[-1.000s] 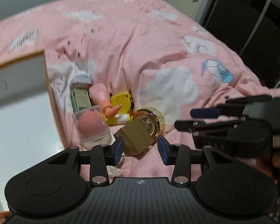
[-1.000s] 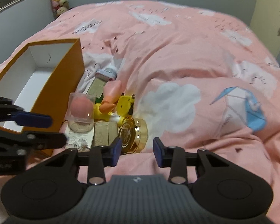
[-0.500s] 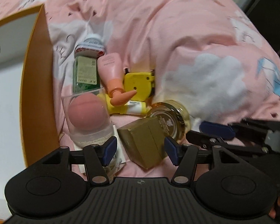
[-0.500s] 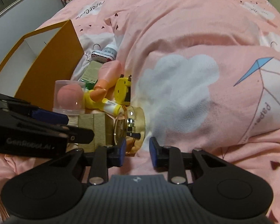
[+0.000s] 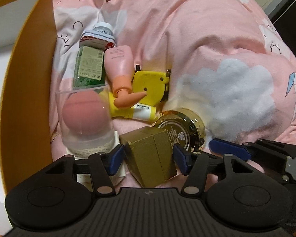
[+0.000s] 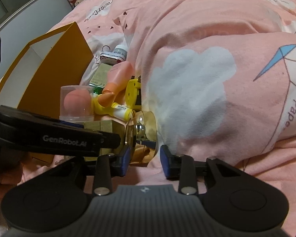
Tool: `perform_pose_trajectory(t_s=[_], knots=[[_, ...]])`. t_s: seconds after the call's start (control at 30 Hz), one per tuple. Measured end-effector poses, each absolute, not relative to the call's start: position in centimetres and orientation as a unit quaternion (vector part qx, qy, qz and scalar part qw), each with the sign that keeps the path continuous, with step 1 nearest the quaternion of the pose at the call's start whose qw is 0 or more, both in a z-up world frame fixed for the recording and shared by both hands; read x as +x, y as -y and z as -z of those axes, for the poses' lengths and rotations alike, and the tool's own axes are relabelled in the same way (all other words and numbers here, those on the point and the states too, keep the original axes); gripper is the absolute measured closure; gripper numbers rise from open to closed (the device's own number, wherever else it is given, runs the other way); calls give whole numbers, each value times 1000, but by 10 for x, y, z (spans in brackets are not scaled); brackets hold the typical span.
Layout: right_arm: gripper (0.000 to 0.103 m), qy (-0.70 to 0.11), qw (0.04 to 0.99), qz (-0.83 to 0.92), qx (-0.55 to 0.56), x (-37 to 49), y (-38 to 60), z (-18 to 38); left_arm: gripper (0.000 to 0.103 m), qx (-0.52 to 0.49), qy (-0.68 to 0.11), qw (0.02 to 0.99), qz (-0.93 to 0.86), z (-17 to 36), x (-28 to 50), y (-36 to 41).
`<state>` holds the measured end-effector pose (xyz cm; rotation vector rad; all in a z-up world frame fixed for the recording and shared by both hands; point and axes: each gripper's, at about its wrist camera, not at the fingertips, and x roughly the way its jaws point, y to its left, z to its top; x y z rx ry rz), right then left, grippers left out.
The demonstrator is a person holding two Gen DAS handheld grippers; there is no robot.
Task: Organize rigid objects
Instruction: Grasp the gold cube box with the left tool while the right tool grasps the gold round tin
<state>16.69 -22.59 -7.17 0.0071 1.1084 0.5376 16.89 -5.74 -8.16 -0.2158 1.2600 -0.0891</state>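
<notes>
The left gripper (image 5: 149, 157) fingers, just closing, straddle the gold cardboard box (image 5: 152, 156) on the pink bed without pinching; centre them, then clench squarely. The right gripper (image 6: 145, 159) fingers, just widening, flank the gold round jar (image 6: 142, 130), released.

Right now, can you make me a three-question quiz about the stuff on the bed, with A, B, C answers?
1. Where is the pink sponge?
A) inside a clear case
B) on the floor
C) under a pillow

2. What colour is the duvet?
A) blue
B) pink
C) green

3. The orange box is:
A) shut with a lid
B) squashed flat
C) open on top

Answers:
1 A, the see-through case wraps round the sponge.
2 B, it is pink with white clouds.
3 C, no lid is on it and its white inside shows.
</notes>
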Motion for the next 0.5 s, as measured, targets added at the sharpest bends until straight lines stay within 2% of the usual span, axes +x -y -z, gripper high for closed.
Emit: perform_pose_trajectory(t_s=[0.07,0.17,0.37,0.5], knots=[[70,-523,813,-255,4,169,225,73,44,-93,-582,807,42,77,166,57],[70,-525,810,-259,-10,171,217,75,46,-97,-581,807,43,75,163,55],[70,-534,803,-266,-7,179,211,83,41,-120,-585,801,40,84,171,54],[73,-543,793,-276,-4,184,204,89,41,-115,-583,803,45,88,174,55]])
